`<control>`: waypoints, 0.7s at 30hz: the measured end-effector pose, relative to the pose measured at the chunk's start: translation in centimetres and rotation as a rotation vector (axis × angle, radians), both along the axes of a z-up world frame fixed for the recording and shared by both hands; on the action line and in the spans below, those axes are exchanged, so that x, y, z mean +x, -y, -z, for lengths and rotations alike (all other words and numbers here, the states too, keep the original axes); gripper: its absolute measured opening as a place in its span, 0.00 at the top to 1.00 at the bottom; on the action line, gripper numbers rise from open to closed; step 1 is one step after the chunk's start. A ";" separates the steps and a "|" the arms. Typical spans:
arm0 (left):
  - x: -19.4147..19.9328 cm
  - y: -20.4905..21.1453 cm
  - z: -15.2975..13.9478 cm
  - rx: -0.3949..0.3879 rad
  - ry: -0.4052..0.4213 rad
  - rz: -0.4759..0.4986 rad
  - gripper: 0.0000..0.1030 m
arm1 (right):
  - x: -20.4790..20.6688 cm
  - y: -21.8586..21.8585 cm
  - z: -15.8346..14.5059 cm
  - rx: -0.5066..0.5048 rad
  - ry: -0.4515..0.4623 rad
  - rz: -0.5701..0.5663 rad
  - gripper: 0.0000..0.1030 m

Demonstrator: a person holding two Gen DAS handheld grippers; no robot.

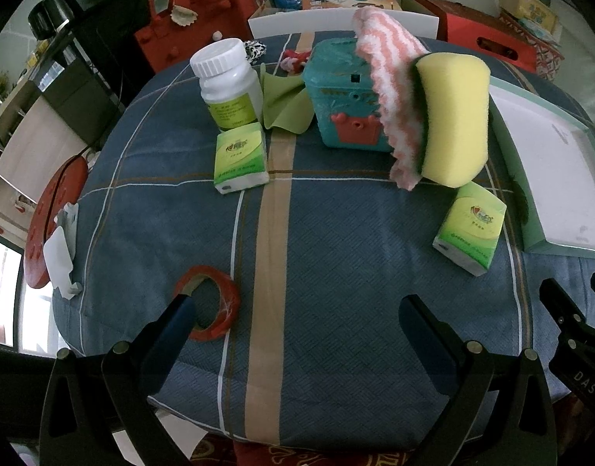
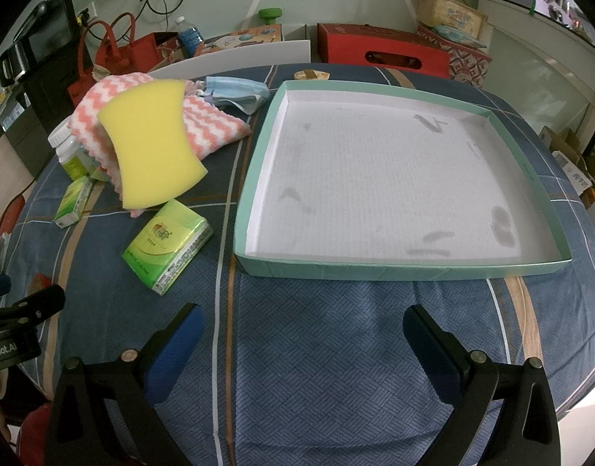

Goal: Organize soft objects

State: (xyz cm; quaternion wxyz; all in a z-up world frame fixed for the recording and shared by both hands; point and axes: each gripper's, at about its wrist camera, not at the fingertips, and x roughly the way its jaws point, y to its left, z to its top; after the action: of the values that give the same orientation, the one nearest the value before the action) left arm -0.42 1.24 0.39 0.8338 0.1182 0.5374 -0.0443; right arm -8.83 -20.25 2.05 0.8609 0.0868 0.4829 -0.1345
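I see dim, even indoor light, sharp focus, strong fisheye bending and black corners around the blue checked tablecloth [image 2: 317, 349].

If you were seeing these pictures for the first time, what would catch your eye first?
The bright yellow sponge stands out, propped on edge against the pink-and-white striped cloth that drapes over a teal box. Beside them lies a big shallow tray with a mint-green rim, nothing inside it but smudges. Two green tissue packs lie on the blue plaid tablecloth, and both tools are open, holding nothing.
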 end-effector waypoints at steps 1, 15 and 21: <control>0.0 0.1 0.0 0.000 0.001 0.000 0.00 | 0.0 0.0 0.0 0.000 0.000 0.000 0.00; 0.1 -0.6 0.3 -0.021 -0.003 -0.019 0.00 | 0.0 -0.2 -0.1 0.013 0.010 -0.017 0.00; 0.4 -3.0 -0.4 -0.125 0.010 -0.097 0.00 | 0.4 -1.6 -0.3 0.038 0.042 -0.109 0.00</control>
State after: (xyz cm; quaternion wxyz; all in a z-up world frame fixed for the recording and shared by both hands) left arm -0.06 4.22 0.79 0.8434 0.0399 0.5345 -0.0369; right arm -8.42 -18.65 2.35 0.8751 0.0795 0.4713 -0.0766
